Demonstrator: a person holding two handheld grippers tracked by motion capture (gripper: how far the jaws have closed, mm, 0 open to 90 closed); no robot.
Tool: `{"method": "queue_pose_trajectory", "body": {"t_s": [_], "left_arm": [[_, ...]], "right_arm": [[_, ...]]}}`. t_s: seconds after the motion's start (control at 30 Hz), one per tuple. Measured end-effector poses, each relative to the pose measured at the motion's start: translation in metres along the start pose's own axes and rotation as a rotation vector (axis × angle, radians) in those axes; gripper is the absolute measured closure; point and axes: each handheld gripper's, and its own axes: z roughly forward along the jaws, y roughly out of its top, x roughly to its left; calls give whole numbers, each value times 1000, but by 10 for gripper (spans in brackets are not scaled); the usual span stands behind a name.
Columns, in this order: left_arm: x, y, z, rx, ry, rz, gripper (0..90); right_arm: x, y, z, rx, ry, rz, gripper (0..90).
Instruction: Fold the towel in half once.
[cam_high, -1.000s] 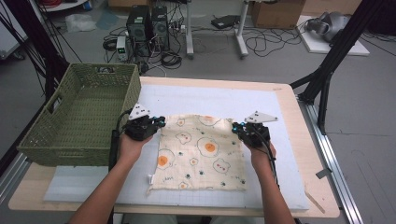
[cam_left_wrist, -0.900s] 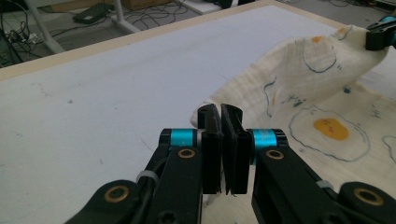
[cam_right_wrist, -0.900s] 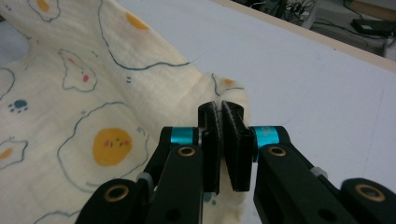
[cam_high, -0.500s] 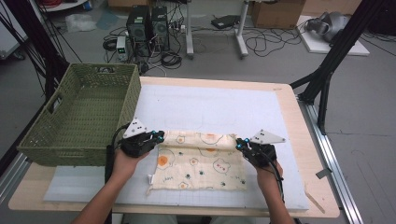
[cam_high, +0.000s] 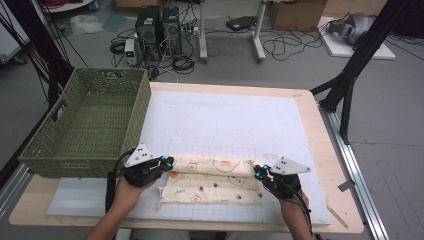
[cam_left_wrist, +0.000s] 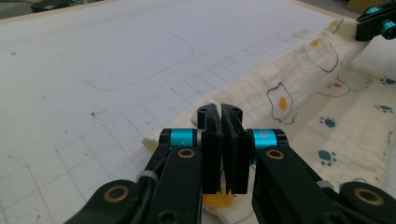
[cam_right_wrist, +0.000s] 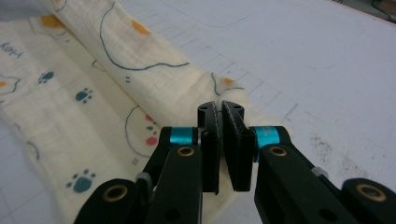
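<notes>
One printed cloth (cam_high: 215, 182) held at two corners, half folded on the bench (cam_high: 320, 130).

Two grippers: the left gripper (cam_high: 167, 162) and the right gripper (cam_high: 257, 171) each have their fingers clenched on one corner of the cloth. One white mat (cam_high: 225, 120) lies under it, and one green basket (cam_high: 90, 125) stands at the left.

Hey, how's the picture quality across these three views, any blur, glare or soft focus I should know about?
High view: even, soft light with no glare on the white mat, and the floor clutter behind is slightly soft. Left gripper view: the patterned cloth is sharp near the left claw, and the mat's far edge blurs. Right gripper view: the right claw is crisp, while the cloth softens toward the top left.
</notes>
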Motion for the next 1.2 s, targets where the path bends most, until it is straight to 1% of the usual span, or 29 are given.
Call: {"method": "queue_pose_trajectory", "body": {"t_s": [0.03, 0.07, 0.17, 0.27, 0.3, 0.33, 0.37, 0.4, 0.47, 0.53, 0.6, 0.63, 0.67, 0.7, 0.73, 0.77, 0.8, 0.83, 0.87, 0.9, 0.93, 0.97, 1.0, 1.03, 1.07, 1.1, 1.13, 1.17, 1.2], "left_arm": [[-1, -2, 0, 9, -6, 6, 861], [-2, -3, -1, 13, -13, 1, 861], [-4, -7, -3, 25, -26, 8, 860], [-6, -11, -6, 36, -48, 4, 860], [-6, -11, -6, 36, -48, 4, 861], [-7, -13, -7, 47, -56, 10, 861], [-9, -15, -8, 66, -55, 24, 862], [-11, -17, -8, 75, -57, 29, 862], [-13, -22, -9, 95, -68, 40, 862], [-13, -24, -11, 103, -78, 43, 860], [-12, -23, -11, 101, -85, 40, 852], [-11, -23, -12, 99, -87, 33, 813], [-9, -21, -13, 91, -88, 15, 640], [-6, -19, -15, 80, -88, -8, 640], [-3, -17, -17, 63, -88, -40, 498], [1, -15, -20, 46, -90, -67, 498], [4, -13, -23, 23, -95, -83, 472], [8, -10, -26, -2, -83, -86, 459], [10, -9, -28, -11, -73, -91, 456], [14, -8, -28, -19, -64, -103, 456], [16, -7, -28, -23, -54, -113, 457], [19, -6, -27, -23, -41, -118, 456], [20, -5, -25, -20, -35, -119, 456], [23, -3, -19, -3, -15, -121, 456], [25, -3, -15, 3, -5, -126, 455], [25, -3, -15, 3, -5, -126, 455], [26, -2, -11, 11, -2, -131, 455], [29, -1, -1, 32, -2, -135, 454], [29, -1, -1, 32, -2, -135, 454]], "right_arm": [[1, -2, -1, 2, 6, 4, 856], [2, -3, -3, 4, 11, 0, 856], [6, -7, -5, 23, 23, -11, 856], [8, -11, -6, 44, 30, -19, 856], [9, -12, -7, 51, 37, -19, 856], [9, -12, -7, 51, 37, -19, 856], [11, -14, -8, 57, 43, -27, 856], [11, -14, -8, 57, 43, -27, 856], [14, -16, -10, 63, 59, -36, 856], [16, -19, -11, 77, 72, -43, 853], [17, -20, -11, 79, 74, -51, 842], [17, -21, -12, 84, 78, -49, 829], [16, -23, -14, 80, 78, -47, 776], [16, -23, -14, 80, 78, -47, 776], [12, -24, -19, 52, 90, -21, 693], [12, -24, -19, 52, 90, -21, 693], [10, -24, -23, 28, 97, -12, 685], [3, -24, -32, -28, 85, 6, 646], [1, -24, -34, -39, 79, 19, 632], [1, -24, -34, -39, 79, 19, 632], [-2, -24, -37, -52, 66, 31, 629], [-7, -24, -39, -56, 35, 53, 618], [-7, -24, -39, -56, 35, 53, 618], [-11, -25, -37, -48, 11, 64, 600], [-12, -25, -34, -39, -2, 72, 592], [-12, -25, -34, -39, -2, 72, 592], [-15, -23, -29, -27, -17, 87, 572], [-17, -22, -26, -18, -24, 97, 570], [-17, -22, -26, -18, -24, 97, 570]]}}
